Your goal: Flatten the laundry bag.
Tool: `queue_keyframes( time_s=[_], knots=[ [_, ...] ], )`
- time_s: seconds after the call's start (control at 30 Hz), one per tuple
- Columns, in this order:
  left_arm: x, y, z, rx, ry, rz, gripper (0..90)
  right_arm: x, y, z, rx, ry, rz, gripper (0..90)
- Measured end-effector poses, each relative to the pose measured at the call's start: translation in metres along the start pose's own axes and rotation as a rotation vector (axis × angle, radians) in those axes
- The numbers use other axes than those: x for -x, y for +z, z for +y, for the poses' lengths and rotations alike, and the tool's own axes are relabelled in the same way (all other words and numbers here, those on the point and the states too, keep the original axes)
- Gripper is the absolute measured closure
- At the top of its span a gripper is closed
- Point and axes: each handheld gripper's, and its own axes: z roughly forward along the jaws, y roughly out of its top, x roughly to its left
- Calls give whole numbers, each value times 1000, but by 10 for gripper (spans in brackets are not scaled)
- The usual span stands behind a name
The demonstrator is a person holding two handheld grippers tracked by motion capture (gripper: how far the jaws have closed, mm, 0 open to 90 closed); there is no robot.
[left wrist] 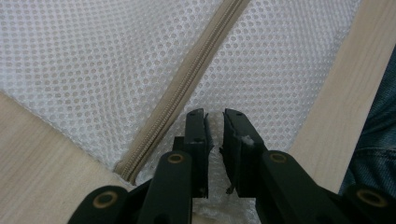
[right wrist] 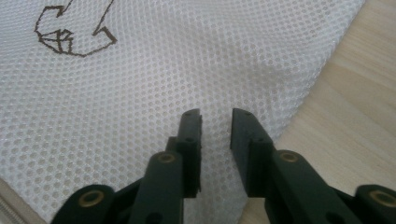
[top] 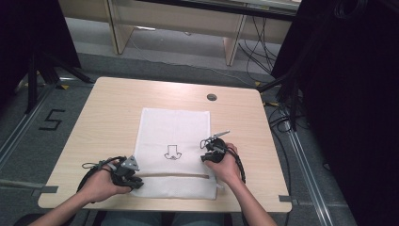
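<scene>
Closest to the person, the left gripper [top: 126,175] sits at the near left corner of a white mesh bag [top: 174,136]. In the left gripper view its jaws stand narrow, and a little fold of the mesh is pinched between them, right beside the end of the tan zipper [left wrist: 187,88]. So this gripper is holding the bag.

A bit farther in, the right gripper [top: 212,147] rests over the right side of the bag. In the right gripper view its jaws [right wrist: 215,116] have a gap between them, and the mesh under them lies flat. Nothing is squeezed there (the pads do not press on the cloth).

The bag lies flat in the middle of the table [top: 103,108], with the zipper running across its near end. A small brown drawing [top: 172,151] sits in the middle of it.

The bag looks very light, thin and floppy. It will sag and bunch up when lifted, and it may slide on the smooth wood. It will not break. A good place to grab is an edge or corner, or the firmer zipper strip, since the flat middle gives the jaws little to catch.

Far back on the table is a small round cap [top: 211,97].
</scene>
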Motion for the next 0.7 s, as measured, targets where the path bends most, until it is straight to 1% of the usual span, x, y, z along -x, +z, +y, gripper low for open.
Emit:
queue_keyframes(
  time_s=[0.03,0.07,0.1,0.13,0.17,0.23,0.27,0.33,0.37,0.4,0.43,0.47,0.5,0.53,0.57,0.63,0.7],
  knots=[
    [2,2,-1,30,-46,-6,789,0,-1,0,-1,-2,2,782],
    [-1,-1,0,-4,-2,-6,790,-1,-3,-1,-9,-10,1,823],
    [-2,-1,0,-4,-2,-5,790,-2,-6,-1,-30,-10,-1,860],
    [-2,-1,0,-4,-1,-4,790,-3,-9,-3,-51,-25,-7,900],
    [-2,-1,0,-6,0,-4,790,-3,-9,-3,-51,-25,-7,900],
    [-3,-1,-1,-6,-14,-6,790,-3,-9,-5,-74,-31,-4,900],
    [-3,-1,0,-6,-7,-2,790,-3,-8,-8,-79,-39,4,900],
    [-1,0,-1,19,-43,-3,789,-4,-9,-9,-87,-38,7,900],
    [-4,-3,-1,-16,-13,5,789,-6,-9,-9,-94,-30,9,900],
    [-4,-3,-1,-16,-13,5,788,-5,-8,-9,-84,-48,7,900],
    [-5,-2,-1,-13,-18,-2,788,-5,-8,-9,-84,-48,7,900],
    [-5,-3,-2,-15,-21,-1,787,-7,-10,-10,-103,-22,4,900],
    [-3,-1,-2,15,-66,-5,785,-8,-9,-10,-89,-36,1,900],
    [-3,-1,-2,15,-66,-5,784,-8,-9,-10,-89,-36,1,900],
    [-6,-3,-2,-12,-27,-10,784,-8,-9,-10,-91,-37,2,896],
    [-7,-3,-2,-15,-25,-9,778,-8,-9,-11,-90,-36,8,891],
    [-8,-3,-3,-15,-31,-14,774,-8,-9,-11,-87,-27,6,890]
  ],
)
